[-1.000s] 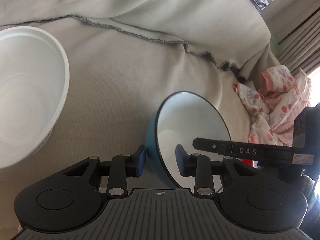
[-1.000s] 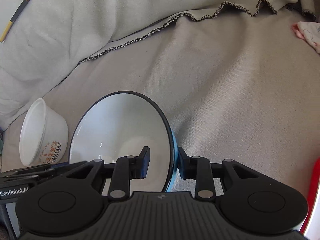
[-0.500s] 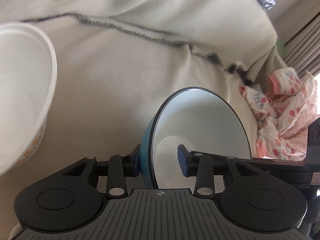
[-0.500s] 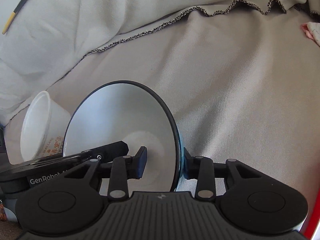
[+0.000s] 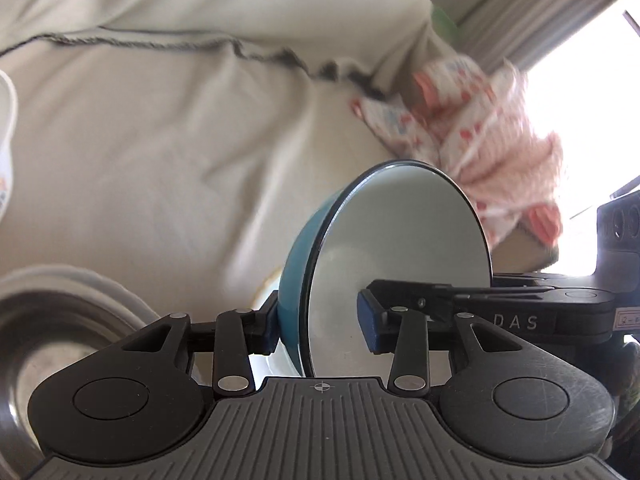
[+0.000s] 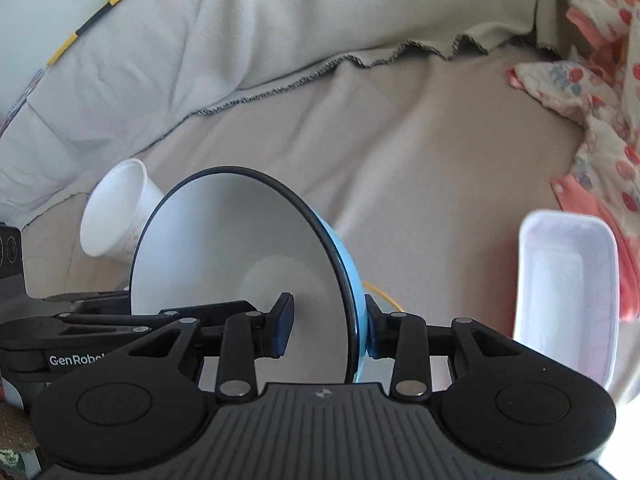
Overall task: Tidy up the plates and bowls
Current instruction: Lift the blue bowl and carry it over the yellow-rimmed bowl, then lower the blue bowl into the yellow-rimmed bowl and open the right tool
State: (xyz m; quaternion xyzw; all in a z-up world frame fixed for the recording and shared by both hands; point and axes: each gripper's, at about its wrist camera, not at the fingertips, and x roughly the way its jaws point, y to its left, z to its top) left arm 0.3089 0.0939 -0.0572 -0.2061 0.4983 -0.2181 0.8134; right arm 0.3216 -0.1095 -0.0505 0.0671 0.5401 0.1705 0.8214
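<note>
Nearest the lenses, both tools grip one blue bowl (image 5: 400, 248) by opposite parts of its rim: the left tool (image 5: 318, 330) has one pad on the blue outer wall and the other inside the white interior, and the right tool (image 6: 326, 330) mirrors that hold, each set narrow and clamped on the rim with the bowl tipped on edge between them, lifted off the bed (image 6: 420, 152). The bowl looks like enamelled metal or glazed ware, so likely stiff, smooth and somewhat slippery under the pads, moderately light, and apt to chip or ring if dropped on another dish; the thin dark rim is the sensible place to take it, and a grip on two sides should keep it from swinging. Just below the left tool sits a steel bowl (image 5: 44, 344) with a pale rim around it, and something white with a yellow edge lies under the held bowl, partly hidden. Just right of the right tool stands a white rectangular container (image 6: 564, 292). Farther left a white paper bowl (image 6: 116, 208) lies on its side. Beyond, the grey bedcover is open and soft, so stacks may tilt; a crumpled floral cloth (image 6: 600, 100) crowds the far right, and the folded blanket edge (image 6: 280, 84) bounds the back.
</note>
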